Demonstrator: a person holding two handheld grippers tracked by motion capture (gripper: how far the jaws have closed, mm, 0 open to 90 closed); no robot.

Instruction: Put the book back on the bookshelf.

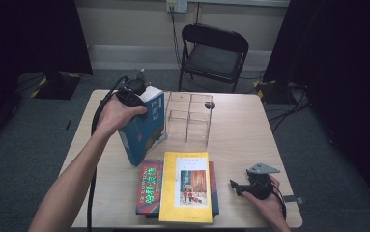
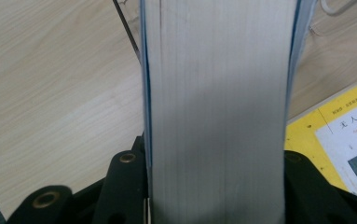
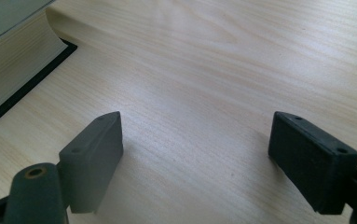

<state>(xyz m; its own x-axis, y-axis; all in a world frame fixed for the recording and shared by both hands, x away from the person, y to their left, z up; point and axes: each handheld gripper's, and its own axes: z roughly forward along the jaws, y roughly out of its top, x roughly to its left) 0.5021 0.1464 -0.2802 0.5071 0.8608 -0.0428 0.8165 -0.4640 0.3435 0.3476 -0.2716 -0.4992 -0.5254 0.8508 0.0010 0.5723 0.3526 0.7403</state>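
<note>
Clamped across a thick blue book (image 1: 143, 126), the left gripper (image 1: 133, 93) holds it by its top, tilted, its lower corner down on the table (image 1: 240, 130); the left gripper view has the page block (image 2: 218, 107) pressed between both jaws. Just right of it stands a clear plastic divider (image 1: 190, 116). In front lies a yellow book (image 1: 186, 186) on a stack. Well apart, the right gripper (image 3: 195, 154) hangs wide open over bare wood.

Setting: recording lab or studio. Black curtains (image 1: 28, 34), grey carpet (image 1: 33, 135), folding chair (image 1: 214, 53), lone wooden counter (image 1: 240, 130), trailing cables (image 1: 289, 108).
</note>
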